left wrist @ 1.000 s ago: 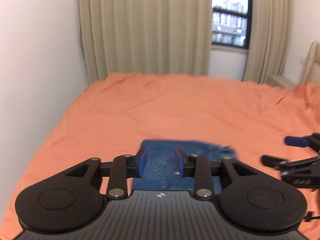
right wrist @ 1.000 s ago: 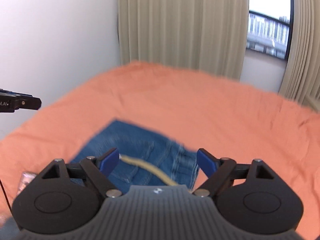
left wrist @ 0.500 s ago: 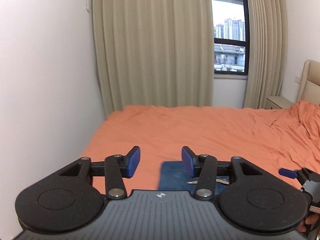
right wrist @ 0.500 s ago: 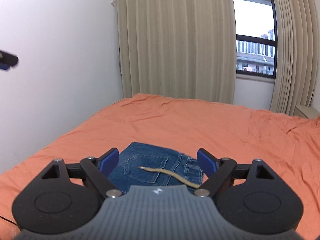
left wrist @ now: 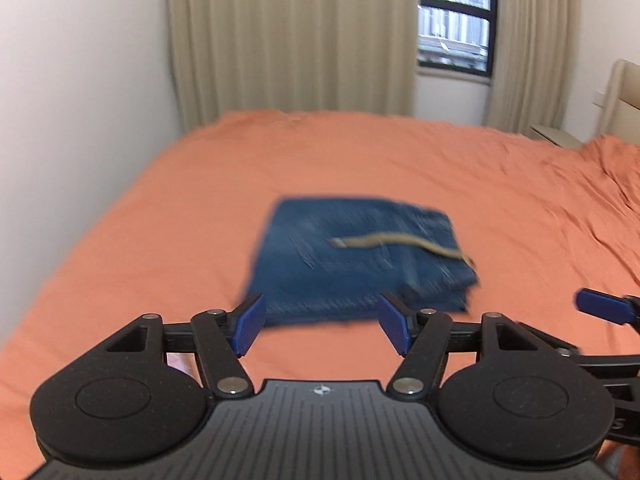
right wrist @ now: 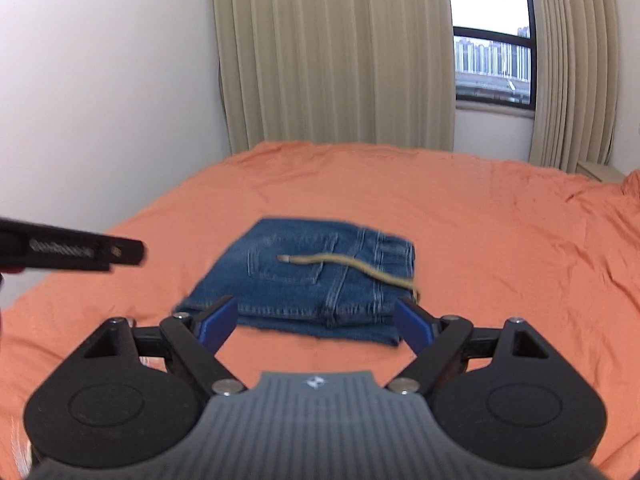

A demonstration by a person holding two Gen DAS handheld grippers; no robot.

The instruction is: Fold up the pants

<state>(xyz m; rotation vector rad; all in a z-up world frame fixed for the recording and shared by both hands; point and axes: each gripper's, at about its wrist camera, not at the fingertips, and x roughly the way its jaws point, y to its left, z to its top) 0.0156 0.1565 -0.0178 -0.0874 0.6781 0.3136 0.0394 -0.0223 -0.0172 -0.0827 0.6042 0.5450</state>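
Both tongs have pulled back from the folded blue pants (left wrist: pixel 356 256), which lie flat on the orange bed (left wrist: pixel 400 160), and the left tongs (left wrist: pixel 322 330) have just been opening and hold nothing, while the right tongs (right wrist: pixel 316 320) stand wide and empty.

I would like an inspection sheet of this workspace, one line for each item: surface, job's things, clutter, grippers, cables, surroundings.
Surface: bed with orange sheet, wrinkled toward the right.
Job's things: blue jeans folded into a compact stack, lying flat; a tan drawstring lies across the top.
Clutter: nothing seen.
Grippers: left gripper open, jaws have just been opening, nothing between them; right gripper open, empty. Both are short of the jeans.
Cables: nothing seen.
Surroundings: beige curtains, window, white wall, headboard at far right.
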